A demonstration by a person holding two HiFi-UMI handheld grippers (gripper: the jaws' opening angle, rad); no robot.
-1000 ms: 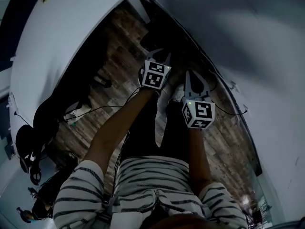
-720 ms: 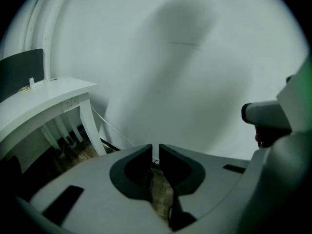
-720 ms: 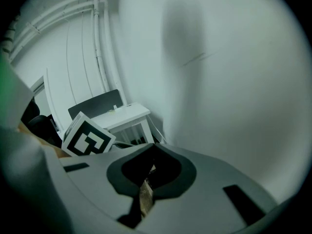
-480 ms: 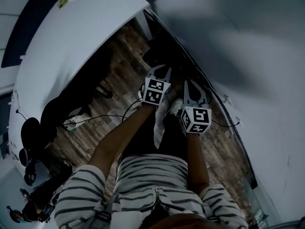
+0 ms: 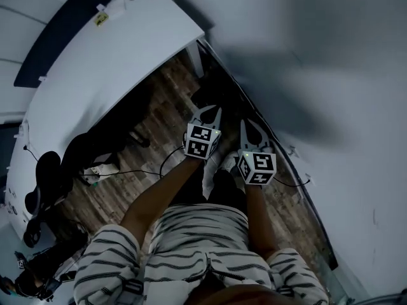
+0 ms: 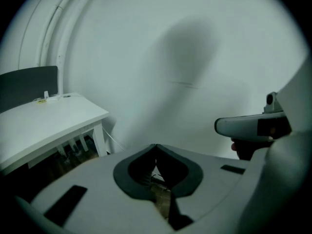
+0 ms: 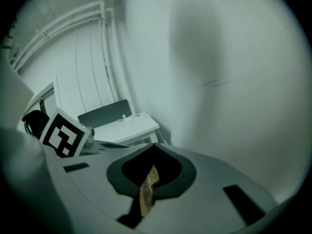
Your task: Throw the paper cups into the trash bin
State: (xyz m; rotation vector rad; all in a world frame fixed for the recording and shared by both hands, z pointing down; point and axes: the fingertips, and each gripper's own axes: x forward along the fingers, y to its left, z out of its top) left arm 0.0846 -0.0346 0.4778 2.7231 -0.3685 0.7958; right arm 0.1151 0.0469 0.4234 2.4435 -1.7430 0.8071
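Observation:
No paper cup and no trash bin shows in any view. In the head view my left gripper (image 5: 213, 110) and right gripper (image 5: 244, 124) are held side by side in front of the person's striped shirt, over a wooden floor (image 5: 159, 107). The left gripper (image 6: 156, 146) has just been closing; its jaws now meet at the tips with nothing between them. The right gripper (image 7: 155, 146) is also shut and empty. Both point toward a white wall (image 6: 195, 57). The right gripper (image 6: 248, 126) shows at the edge of the left gripper view.
A white table (image 5: 108, 62) stands at the left, against the wall (image 5: 331, 56). Dark bags or chairs (image 5: 82, 151) and cables (image 5: 127, 170) lie on the floor beside it. A dark panel (image 7: 105, 113) stands behind the table (image 7: 131, 126).
Both grippers have lifted and now sit lower in the head view, nearer the body. The view has swung up, taking in more of the table and wall.

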